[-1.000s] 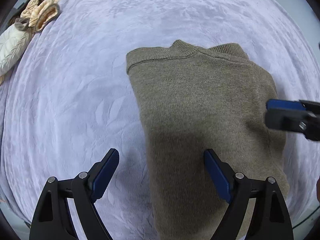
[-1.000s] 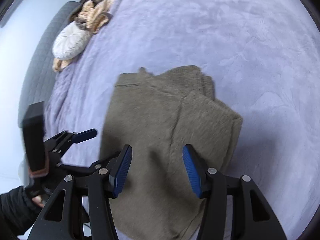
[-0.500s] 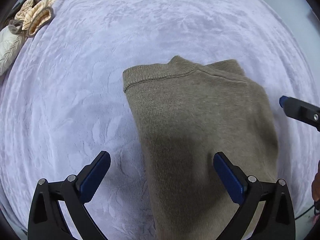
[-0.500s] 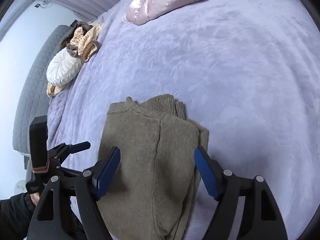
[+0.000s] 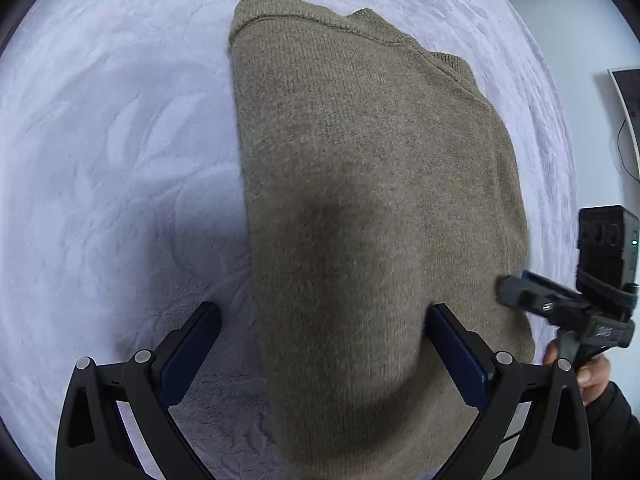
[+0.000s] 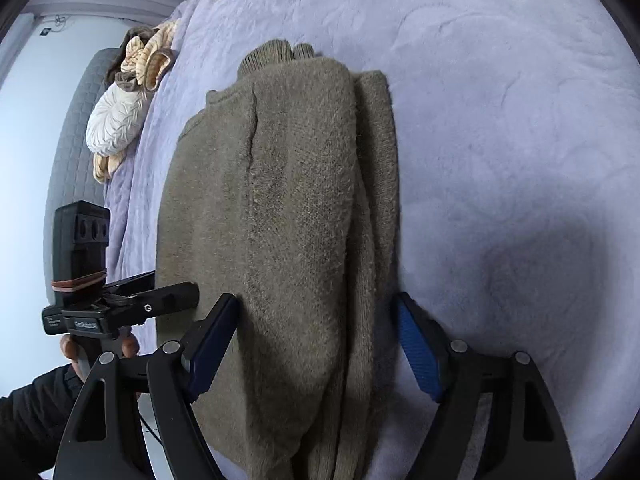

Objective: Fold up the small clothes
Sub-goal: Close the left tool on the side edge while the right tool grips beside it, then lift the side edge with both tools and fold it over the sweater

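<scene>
I have both claws low over the near end of the sweater (image 5: pixel 368 200), which lies lengthwise on the bed (image 5: pixel 100 140), collar at the far end and hem toward me, already narrowed into a long strip with the sleeves turned in.

My left claw (image 5: pixel 324 356) is spread wide and holds nothing; its left finger sits over bare bedspread just beside the sweater's left edge, its right finger over the knit. To grip well here I would slide that claw sideways until the left edge runs between the fingers, then close on all the layers at once.

Across on the right, my right claw (image 6: pixel 318 348) is also wide and empty, straddling the folded-in sleeve (image 6: pixel 376 200) and the right edge. The layers there look stacked and loose, so I judge a shallow pinch would catch only the top ply and let the sleeve spill out. I would go deep enough to take the whole thickness.

Then the move I expect is lifting both near corners evenly and carrying the hem toward the collar. Keeping the two claws level and equally spaced should keep the fold square.

The clothes (image 6: pixel 128 92) piled at the bed's far left edge are well apart and no obstacle.
</scene>
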A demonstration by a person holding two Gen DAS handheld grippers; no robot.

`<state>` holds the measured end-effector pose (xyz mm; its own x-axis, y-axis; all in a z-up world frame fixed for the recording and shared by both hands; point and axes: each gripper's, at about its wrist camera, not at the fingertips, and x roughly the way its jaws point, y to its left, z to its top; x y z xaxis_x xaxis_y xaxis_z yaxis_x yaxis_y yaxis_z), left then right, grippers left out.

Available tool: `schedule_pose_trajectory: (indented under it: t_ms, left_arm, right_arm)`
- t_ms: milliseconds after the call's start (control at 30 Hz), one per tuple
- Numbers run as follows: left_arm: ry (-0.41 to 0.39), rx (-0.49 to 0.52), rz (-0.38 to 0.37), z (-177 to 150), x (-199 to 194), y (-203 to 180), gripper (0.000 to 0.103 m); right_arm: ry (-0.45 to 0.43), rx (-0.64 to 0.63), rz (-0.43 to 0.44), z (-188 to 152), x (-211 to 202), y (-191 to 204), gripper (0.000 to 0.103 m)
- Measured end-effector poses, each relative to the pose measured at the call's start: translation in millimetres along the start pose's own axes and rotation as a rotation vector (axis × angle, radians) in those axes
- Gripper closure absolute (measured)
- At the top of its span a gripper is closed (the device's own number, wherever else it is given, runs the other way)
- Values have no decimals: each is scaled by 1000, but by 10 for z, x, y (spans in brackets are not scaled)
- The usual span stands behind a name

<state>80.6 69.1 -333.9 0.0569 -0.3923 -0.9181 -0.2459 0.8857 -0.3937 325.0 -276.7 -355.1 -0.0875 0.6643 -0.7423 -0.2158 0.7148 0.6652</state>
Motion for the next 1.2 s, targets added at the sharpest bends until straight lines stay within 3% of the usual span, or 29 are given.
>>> schedule_pose_trajectory:
  t_ms: [67,100,133,233,333,633,1200]
  left_arm:
    - [-1,34,4,9,21,-120,24]
    - [3,64,6,59,55,-226,34]
    - [-5,87,32,57,41,-290,40]
    - [-26,138,72,12,-32,-395,52]
    - [-35,150,82,5,-56,-506,58]
    - [-69,214,145,-148,-261,-750,61]
    - [-111,240,170,-819,-832,-674,61]
  right_arm:
    - [-16,5,-6,36,44,5,21]
    - [-23,10,-9,57,49,24,28]
    - [-28,9,-8,72,52,55,42]
    - [-22,-24,-37,66,39,207,59]
    - [-32,-75,-81,4,-65,401,65]
    - [-67,-157,-131,-184,-350,913,68]
    - [-63,-210,-147,-901,-523,1683,68]
